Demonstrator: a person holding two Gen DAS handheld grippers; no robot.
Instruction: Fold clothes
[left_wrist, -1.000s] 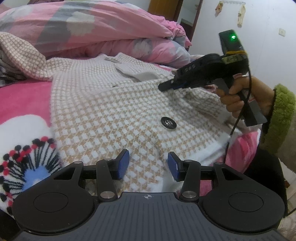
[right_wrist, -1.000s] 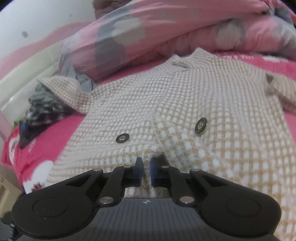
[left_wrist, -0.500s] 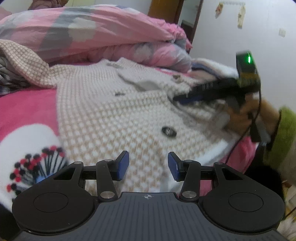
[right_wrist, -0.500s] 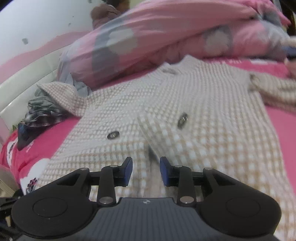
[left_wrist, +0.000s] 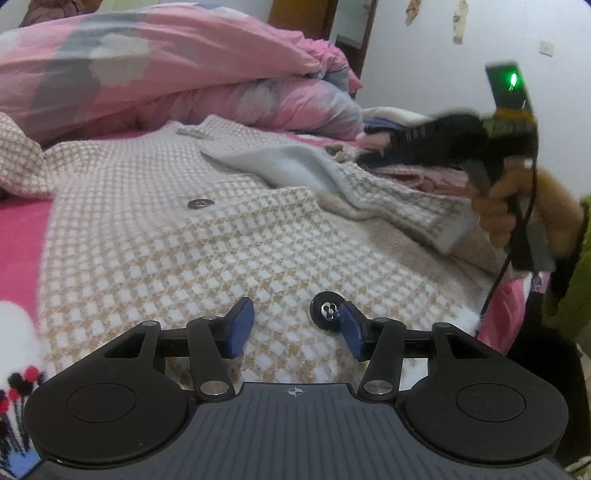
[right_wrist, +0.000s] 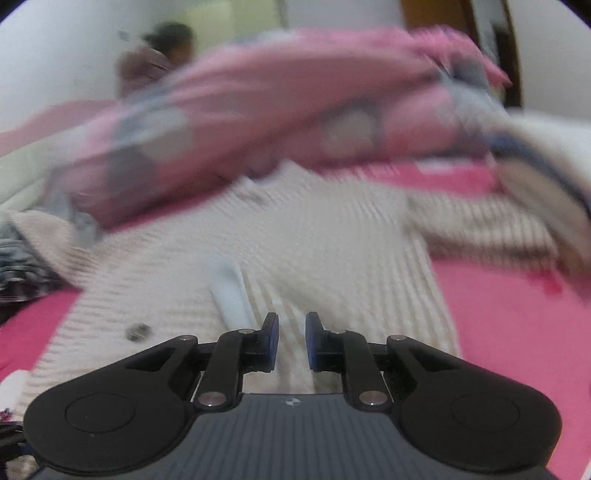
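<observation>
Meanwhile, the checked cardigan (left_wrist: 207, 236) lies spread on the bed (left_wrist: 22, 236) for folding. The left gripper (left_wrist: 295, 328) has just widened, empty over the hem — the right gripper (right_wrist: 291, 341), jaws just narrowed to a slim empty gap, hovers above the cloth.

Beige-and-white checked cardigan (left_wrist: 207, 236), black buttons (left_wrist: 327, 314), pink bedsheet (right_wrist: 517, 332), pink-and-grey quilt (left_wrist: 155, 74).

No legible txt, labels or nos. anywhere — too blurry.

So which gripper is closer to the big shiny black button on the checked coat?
Left. The left gripper hovers open right at the black button, one pad beside it. The right gripper is farther up the checked coat, near its flipped-open front.
</observation>
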